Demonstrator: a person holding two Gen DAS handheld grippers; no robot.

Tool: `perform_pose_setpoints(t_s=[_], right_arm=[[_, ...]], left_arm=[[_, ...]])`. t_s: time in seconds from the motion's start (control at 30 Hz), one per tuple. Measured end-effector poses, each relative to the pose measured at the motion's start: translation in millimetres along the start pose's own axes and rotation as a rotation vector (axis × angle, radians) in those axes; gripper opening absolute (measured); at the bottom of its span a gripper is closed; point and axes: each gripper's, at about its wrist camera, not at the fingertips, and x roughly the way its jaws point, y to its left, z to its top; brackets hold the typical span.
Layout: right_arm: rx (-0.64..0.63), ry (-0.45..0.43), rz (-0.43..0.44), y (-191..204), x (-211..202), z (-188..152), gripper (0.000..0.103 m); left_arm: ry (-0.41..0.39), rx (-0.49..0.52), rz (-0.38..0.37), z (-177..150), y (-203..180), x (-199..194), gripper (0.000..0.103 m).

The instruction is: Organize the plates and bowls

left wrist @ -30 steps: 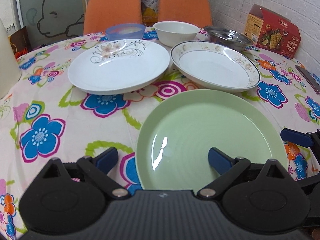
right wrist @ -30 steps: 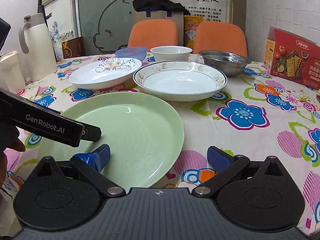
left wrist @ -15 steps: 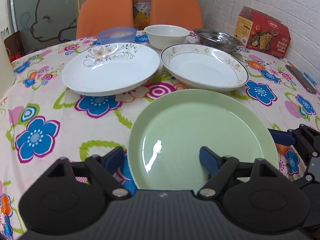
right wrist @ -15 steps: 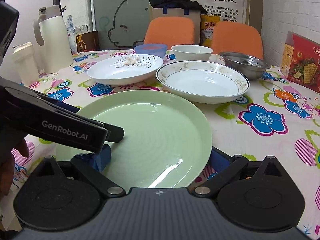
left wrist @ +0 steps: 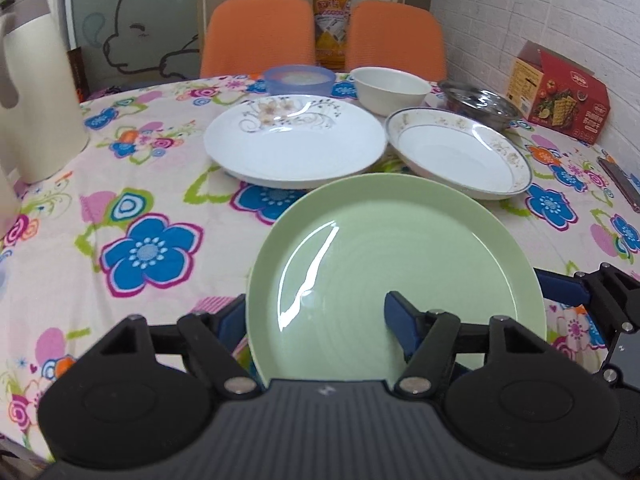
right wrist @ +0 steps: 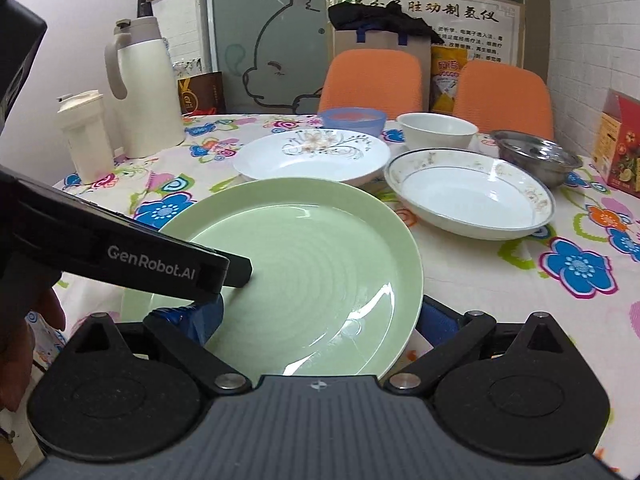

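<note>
A pale green plate [left wrist: 400, 248] [right wrist: 312, 248] hangs level above the flowered tablecloth [left wrist: 148, 248], and its far rim overlaps my view of the two white plates. My left gripper [left wrist: 316, 320] holds its near left rim, one pad under and one on top. My right gripper [right wrist: 320, 316] holds the near right rim the same way. Behind lie a floral white plate [left wrist: 294, 142] and a gold-rimmed deep plate [left wrist: 456, 152]. Farther back stand a blue bowl [left wrist: 300, 80], a white bowl [left wrist: 390, 90] and a steel bowl [left wrist: 478, 106].
A white thermos [right wrist: 142, 92] and a cream jar [right wrist: 84, 136] stand at the table's left. A red cracker box [left wrist: 560, 92] and a dark flat object [left wrist: 620, 184] lie at the right. Two orange chairs [left wrist: 260, 36] stand behind. A hand [right wrist: 16, 344] grips the left tool.
The green plate has come up off the cloth with both grippers. The left fingers have drawn closer together on its rim. Both cameras sit higher than before.
</note>
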Motion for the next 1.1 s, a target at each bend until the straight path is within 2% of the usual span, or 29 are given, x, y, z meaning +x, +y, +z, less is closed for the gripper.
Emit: perform_pose_setpoints(t_s=[0.17,0.5,0.6,0.63,0.7,0.73,0.77,0.8,0.83,0.93,1.1], right_arm=[[-0.025,0.014,0.045,22,18,7,0.089],[-0.043,0.057,0.051,35,39,12,0.09],[-0.066,0.046,0.054,36,39,10,0.09],[-0.065,0.051,0.065,34,38,11,0.09],[-0.056,0.057,0.092,28,35,12,0.088],[-0.04,0.051,0.091,23,30,12,0.088],[-0.016,0.036,0.076,17,24,14,0.088],[0.005,0.018,0.062,12,18,16,0.088],[0.031,-0.004,0.045,4,11,18,0.089],[0.094,-0.044,0.016,-14,-1,27,0.089],[0.11,-0.031,-0.006,-26,6,34,0.089]], left_arm=[[0.017,-0.048,0.04,-3,33,1,0.068],[0.015,-0.056,0.071,5,50,15,0.068],[0.02,-0.086,0.049,4,58,18,0.069],[0.017,-0.088,0.041,3,59,18,0.071],[0.015,-0.076,0.037,3,58,18,0.082],[0.006,-0.08,0.034,3,58,15,0.082],[-0.009,-0.088,0.032,3,59,12,0.083],[-0.03,-0.094,0.028,4,60,7,0.091],[-0.053,-0.098,0.025,6,61,1,0.094],[-0.097,-0.094,0.043,14,61,-9,0.096],[-0.134,-0.085,0.068,30,62,-13,0.098]])
